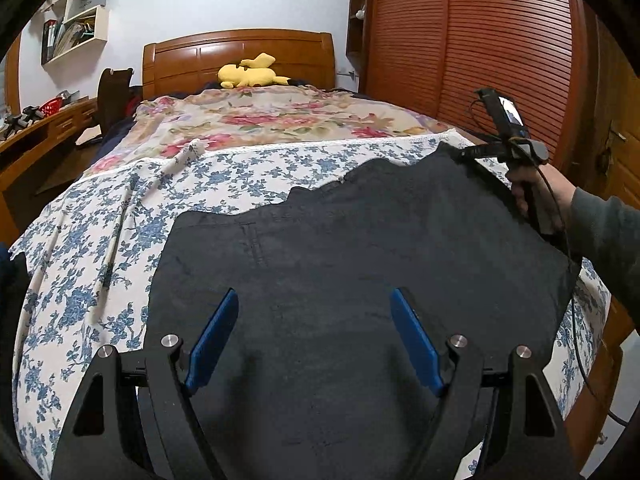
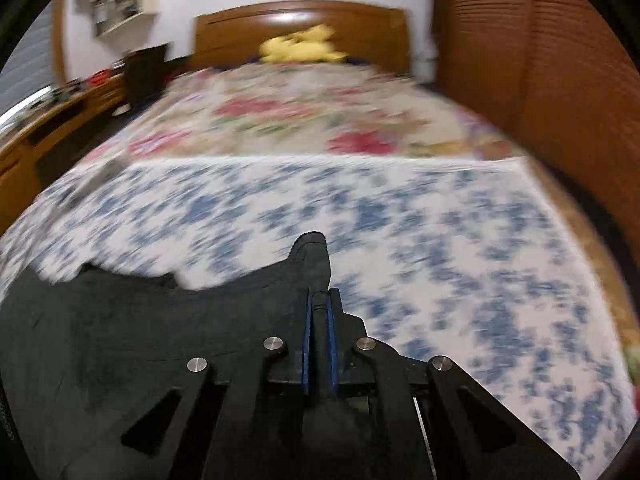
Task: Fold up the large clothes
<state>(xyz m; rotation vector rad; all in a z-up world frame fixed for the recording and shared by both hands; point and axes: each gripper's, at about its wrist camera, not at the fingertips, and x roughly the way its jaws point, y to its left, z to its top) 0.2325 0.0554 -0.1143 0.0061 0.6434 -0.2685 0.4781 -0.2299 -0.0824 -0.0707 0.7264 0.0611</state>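
Two grippers are working over a dark garment (image 1: 340, 248) lying on the bed (image 1: 100, 264), filling the lower middle of the frame. Left gripper (image 1: 314, 336) is hovering wide open above it; right gripper (image 2: 320, 312) is clamping its far corner at upper right.

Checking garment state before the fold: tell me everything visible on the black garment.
The black garment is dark, matte, woven-looking cloth with faint stitched seams, spread mostly flat on the blue-flowered sheet at the bed's near end. Its far edge is wavy and uneven. The right gripper is shut on the far right corner, bunching it into a ridge between the fingers. The left gripper is open over the near part, gripping nothing.
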